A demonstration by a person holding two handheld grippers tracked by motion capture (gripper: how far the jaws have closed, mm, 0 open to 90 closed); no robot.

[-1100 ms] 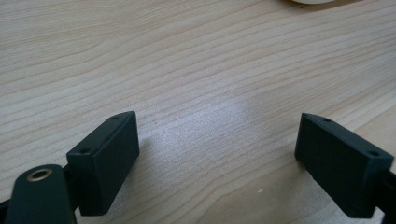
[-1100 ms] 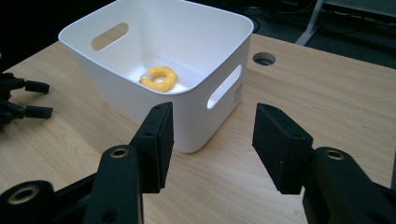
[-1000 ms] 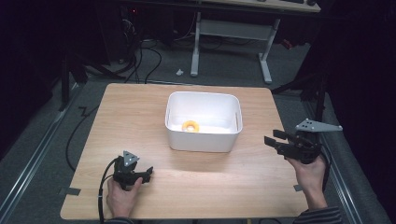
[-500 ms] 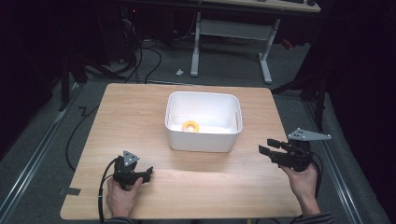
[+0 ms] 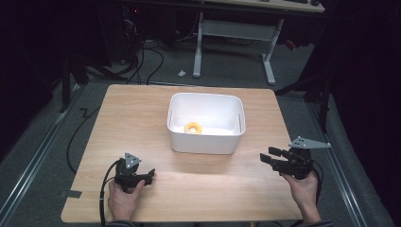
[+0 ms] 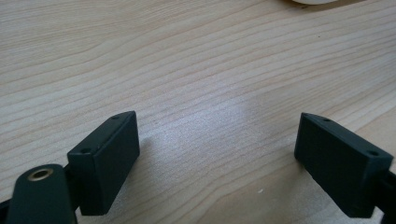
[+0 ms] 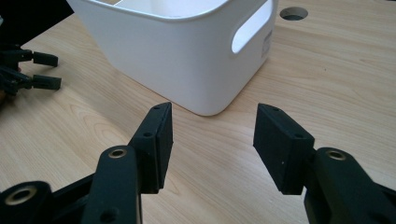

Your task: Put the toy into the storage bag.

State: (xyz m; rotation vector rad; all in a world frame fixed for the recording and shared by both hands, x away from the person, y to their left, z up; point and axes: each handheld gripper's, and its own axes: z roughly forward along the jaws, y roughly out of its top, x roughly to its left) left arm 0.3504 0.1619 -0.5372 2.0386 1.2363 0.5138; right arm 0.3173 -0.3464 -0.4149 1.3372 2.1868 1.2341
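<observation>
floor (image 5: 42, 142): grey, dark | cables (image 5: 151, 56) | white desk frame (image 5: 236, 28) behind

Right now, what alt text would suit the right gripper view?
Two open black tongs frame the near corner of a white plastic bin with a handle slot, on a light wooden table. The other tongs sit far left.

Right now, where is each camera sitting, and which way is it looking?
High view: above the person's side, facing forward and down at the light wooden table, white plastic bin, orange ring; both hands, left gripper, right gripper.
Left gripper view: on the left gripper, low over bare wood; jaws apart.
Right gripper view: on the right gripper, facing the bin's corner; jaws apart.
Shared: high and right gripper views show the bin.
</observation>
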